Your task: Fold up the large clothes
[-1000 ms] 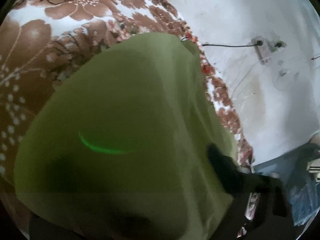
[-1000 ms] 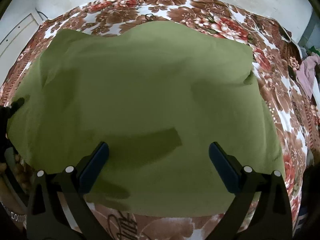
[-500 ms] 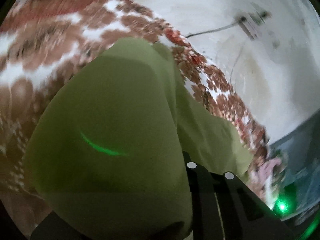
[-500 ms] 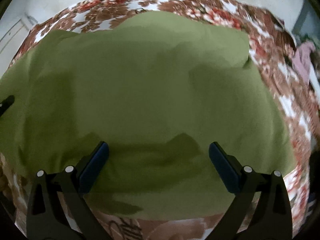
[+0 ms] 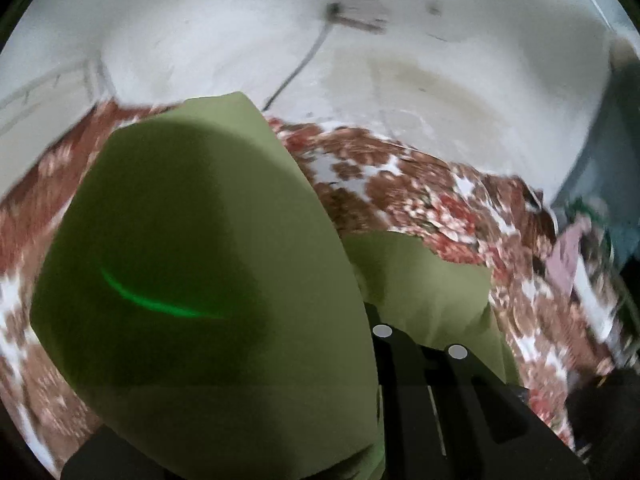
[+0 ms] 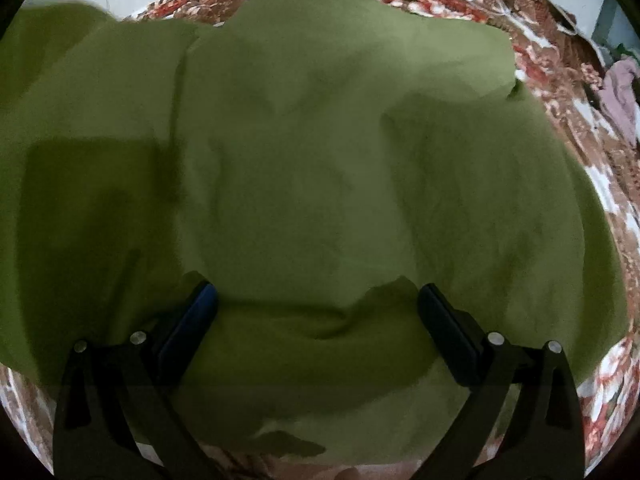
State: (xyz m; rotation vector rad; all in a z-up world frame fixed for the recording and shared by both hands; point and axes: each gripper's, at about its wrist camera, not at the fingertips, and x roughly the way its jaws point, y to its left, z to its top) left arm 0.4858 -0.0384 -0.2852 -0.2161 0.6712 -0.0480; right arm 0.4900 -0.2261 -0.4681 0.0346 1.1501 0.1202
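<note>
Left wrist view: an olive-green cloth (image 5: pixel 208 280) hangs raised in front of the lens and fills the lower left and centre of the frame. One dark finger (image 5: pixel 400 380) of the left gripper (image 5: pixel 372 360) rises from the bottom edge, right of centre, with the raised fold lying against its left side. The other finger is hidden behind the fabric, so whether the gripper is pinching the cloth or merely draped by it cannot be told. A bright green arc of light sits on the shaded face of the fold. Beyond the finger a flatter part of the same cloth lies on the floral bedspread (image 5: pixel 400 176), which is patterned in brown, red and white. Behind the bed stands a pale wall (image 5: pixel 240 20) with a blurred socket (image 5: pixel 360 12) and a cable (image 5: pixel 300 68) running down from it.

Right wrist view: the cloth (image 6: pixel 320 152) is spread over most of the bedspread (image 6: pixel 560 52), reaching nearly to its near edge, with shallow wrinkles across the middle. A lifted flap covers the left side of the frame. The right gripper (image 6: pixel 318 324) is spread wide, and its blue-padded fingers (image 6: pixel 192 320) stand apart just above the near part of the cloth, with fabric visible between them but nothing pinched. A pinkish garment (image 6: pixel 620 92) lies at the far right edge of the bed.
</note>
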